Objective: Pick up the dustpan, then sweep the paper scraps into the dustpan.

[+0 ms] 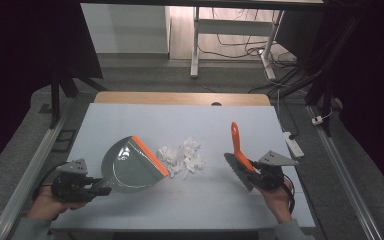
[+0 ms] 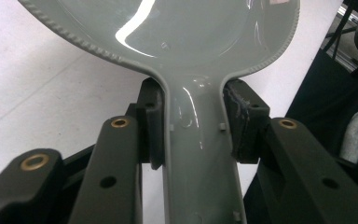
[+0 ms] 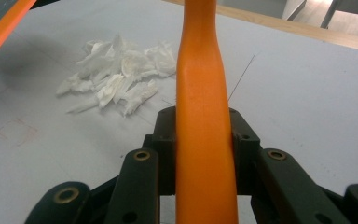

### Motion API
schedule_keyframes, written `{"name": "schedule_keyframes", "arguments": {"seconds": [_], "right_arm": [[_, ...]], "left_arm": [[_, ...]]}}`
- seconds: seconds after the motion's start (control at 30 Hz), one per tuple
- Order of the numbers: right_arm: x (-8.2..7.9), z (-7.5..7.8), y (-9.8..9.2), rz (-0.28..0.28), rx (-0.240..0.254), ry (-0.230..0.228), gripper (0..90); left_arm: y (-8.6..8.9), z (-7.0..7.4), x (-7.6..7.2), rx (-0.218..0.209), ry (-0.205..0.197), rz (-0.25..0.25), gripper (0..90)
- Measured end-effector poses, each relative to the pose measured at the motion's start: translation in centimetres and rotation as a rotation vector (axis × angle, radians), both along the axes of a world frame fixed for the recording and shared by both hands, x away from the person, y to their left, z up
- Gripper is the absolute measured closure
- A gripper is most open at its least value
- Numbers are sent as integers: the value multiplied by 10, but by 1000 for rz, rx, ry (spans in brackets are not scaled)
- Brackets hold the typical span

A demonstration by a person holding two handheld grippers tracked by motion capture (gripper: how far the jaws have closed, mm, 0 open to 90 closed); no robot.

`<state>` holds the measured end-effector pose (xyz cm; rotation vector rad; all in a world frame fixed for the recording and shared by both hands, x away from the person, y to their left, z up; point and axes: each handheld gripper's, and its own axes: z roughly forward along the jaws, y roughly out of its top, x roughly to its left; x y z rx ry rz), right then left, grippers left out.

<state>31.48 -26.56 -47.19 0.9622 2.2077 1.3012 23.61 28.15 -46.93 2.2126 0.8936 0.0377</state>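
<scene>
Left gripper (image 1: 97, 191) sits at near left of the table (image 1: 130, 115), jaws clamped on the handle of the grey dustpan (image 1: 130, 167). In the left gripper view both pads press the sides of the dustpan handle (image 2: 198, 154), one on each side, with the pan bowl widening just beyond them. Dustpan lies left of centre, its orange lip (image 1: 150, 155) facing right toward the scraps, tilted with the lip edge running far-left to near-right.

Right gripper (image 1: 260, 175) sits at near right, jaws pinching the orange brush handle (image 3: 203, 121). In the right gripper view the handle runs straight up between the two pads, both touching it. In the high view the brush (image 1: 240, 160) stands right of centre, the orange handle pointing to the far side, the dark bristle head low beside the gripper and on or just above the table; contact is unclear.

Pile of white paper scraps (image 1: 182, 157) lies mid-table between dustpan and brush, just beside the dustpan lip, apart from the brush. The right gripper view shows the same scraps (image 3: 119, 77) far left of the handle, loose and crumpled, flat on the table.
</scene>
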Motion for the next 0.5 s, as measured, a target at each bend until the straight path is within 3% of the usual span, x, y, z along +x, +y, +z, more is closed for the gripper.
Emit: {"name": "schedule_keyframes", "arguments": {"seconds": [0.5], "right_arm": [[6, 2, 11, 14, 21, -3, 702]], "left_arm": [[-2, -7, -1, 24, 38, -9, 621]]}}
